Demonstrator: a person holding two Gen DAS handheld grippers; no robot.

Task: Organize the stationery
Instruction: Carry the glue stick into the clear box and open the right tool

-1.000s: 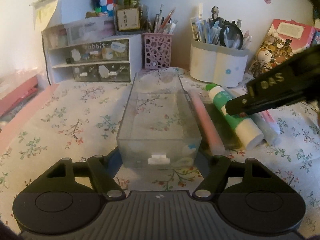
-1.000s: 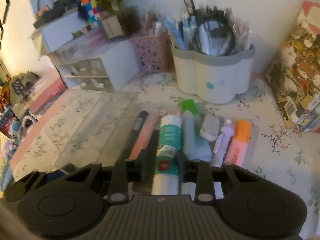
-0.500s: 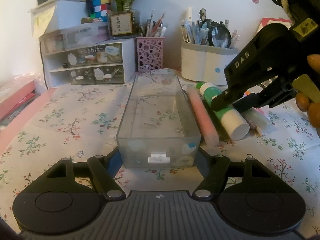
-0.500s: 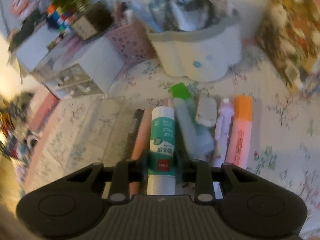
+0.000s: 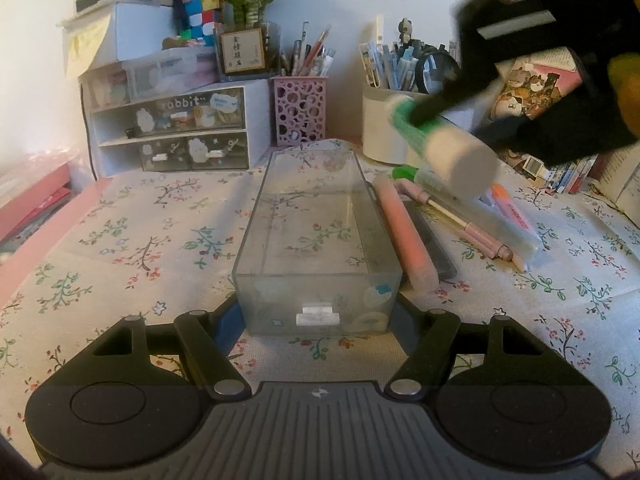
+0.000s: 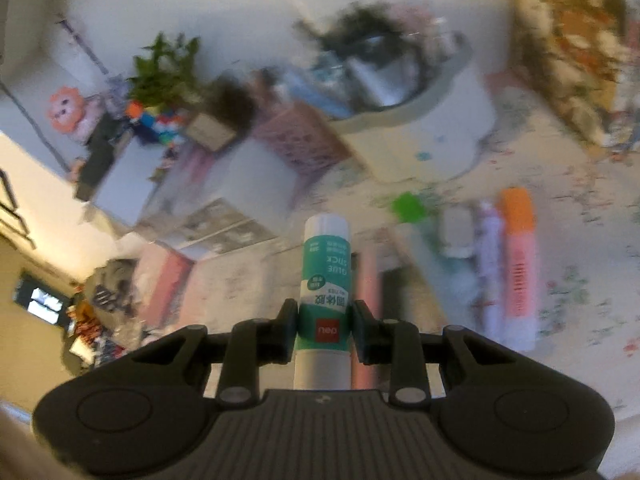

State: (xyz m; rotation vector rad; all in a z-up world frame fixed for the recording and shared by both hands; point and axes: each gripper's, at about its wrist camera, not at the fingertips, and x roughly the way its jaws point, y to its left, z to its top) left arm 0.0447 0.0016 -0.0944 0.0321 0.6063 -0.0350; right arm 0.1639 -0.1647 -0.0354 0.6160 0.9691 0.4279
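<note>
My right gripper [image 6: 324, 330] is shut on a green and white glue stick [image 6: 325, 276] and holds it in the air; it also shows in the left wrist view [image 5: 440, 144], above the row of stationery. My left gripper [image 5: 318, 320] grips the near end of an empty clear plastic drawer [image 5: 316, 240] on the floral cloth. To the right of the drawer lie a pink tube [image 5: 404, 232], a dark pen, a pink pen [image 5: 464, 224] and an orange highlighter [image 6: 518, 264].
A white drawer unit [image 5: 172, 132] stands at the back left, with a pink perforated pen cup [image 5: 300, 112] and a white pen holder [image 5: 390, 120] beside it. Books [image 5: 536, 92] lean at the back right. A pink folder [image 5: 36, 204] lies at the left edge.
The right gripper has lifted the glue stick off the cloth and swung it up and leftward, toward the drawer. The left gripper and drawer stayed still.
</note>
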